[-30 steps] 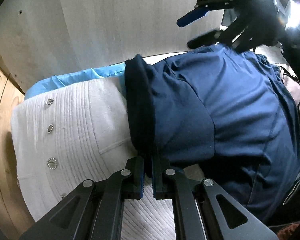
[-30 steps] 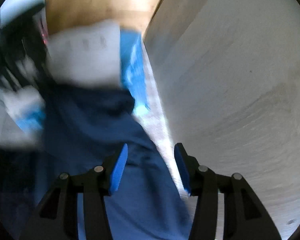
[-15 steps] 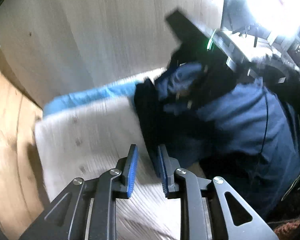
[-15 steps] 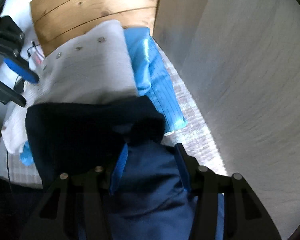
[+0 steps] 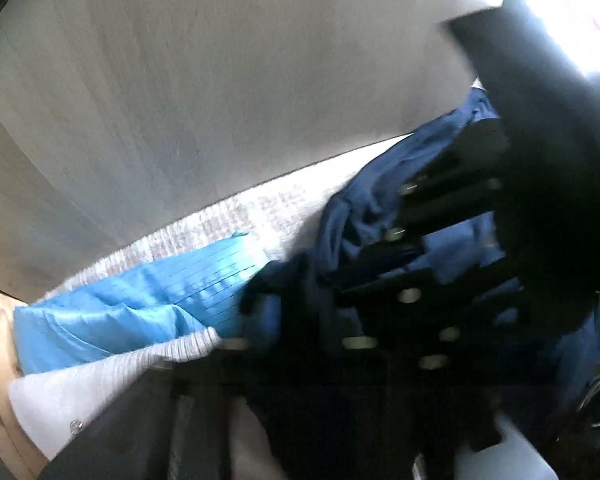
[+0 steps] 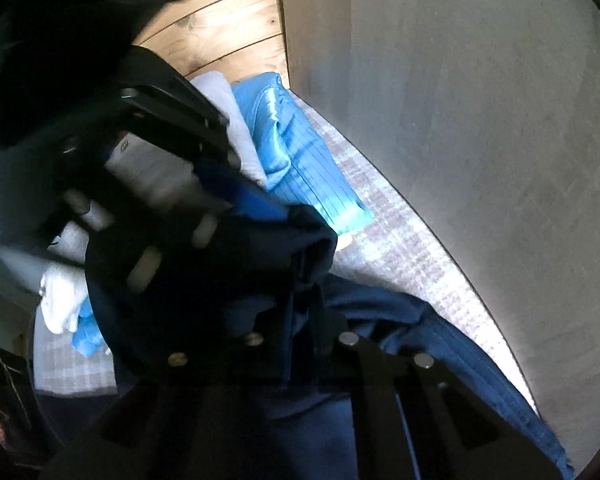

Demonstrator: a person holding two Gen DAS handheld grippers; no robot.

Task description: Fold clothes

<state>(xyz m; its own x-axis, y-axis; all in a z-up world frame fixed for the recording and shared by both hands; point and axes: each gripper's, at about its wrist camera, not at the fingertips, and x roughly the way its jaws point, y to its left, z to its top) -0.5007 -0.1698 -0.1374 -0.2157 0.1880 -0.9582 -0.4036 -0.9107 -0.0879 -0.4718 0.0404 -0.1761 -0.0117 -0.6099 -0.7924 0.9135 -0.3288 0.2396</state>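
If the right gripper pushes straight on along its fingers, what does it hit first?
The navy garment: the closing right gripper already has a fold of it between its jaws. Just beyond lies the light blue garment on the checked cover; depth is unclear.

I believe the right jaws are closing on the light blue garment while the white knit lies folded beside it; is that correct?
Not quite: the right gripper has its jaws closing on a fold of the navy garment, not the light blue garment. The right wrist view shows dark navy cloth between them. The white knit does lie folded beside the light blue one.
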